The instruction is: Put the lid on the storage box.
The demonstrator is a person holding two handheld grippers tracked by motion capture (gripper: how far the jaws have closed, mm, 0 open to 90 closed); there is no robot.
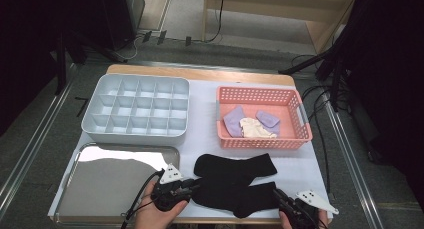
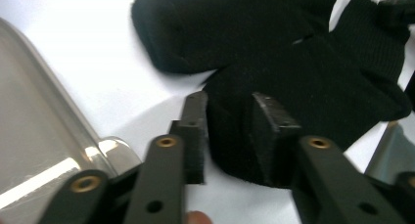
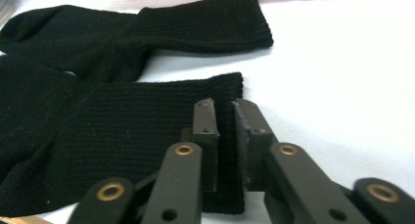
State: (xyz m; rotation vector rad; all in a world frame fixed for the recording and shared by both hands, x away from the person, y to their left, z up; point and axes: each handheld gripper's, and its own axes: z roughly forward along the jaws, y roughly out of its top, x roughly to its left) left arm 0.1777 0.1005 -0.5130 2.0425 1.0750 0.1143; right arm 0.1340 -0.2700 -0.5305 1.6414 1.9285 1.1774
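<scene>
Clearly both pairs of jaws are closed down on fabric: the left gripper (image 2: 227,136) has its black pads set either side of the toe end of the nearer black ribbed sock (image 2: 313,87), with the cloth bunched between them, while the right gripper (image 3: 224,136) pinches the cuff edge of that same sock (image 3: 122,131) in a narrow gap. Holding it at opposite ends looks meant to lift or straighten it as one piece. It lies flat on the white table cover (image 1: 205,139) at the front edge, partly overlapping a second black sock (image 1: 235,165) just behind it. To the left sits a shiny metal tray (image 1: 100,189), behind that a grey plastic divided organiser (image 1: 137,109), and to the right a pink plastic basket (image 1: 262,139) holding small lilac and cream socks (image 1: 250,124).
</scene>
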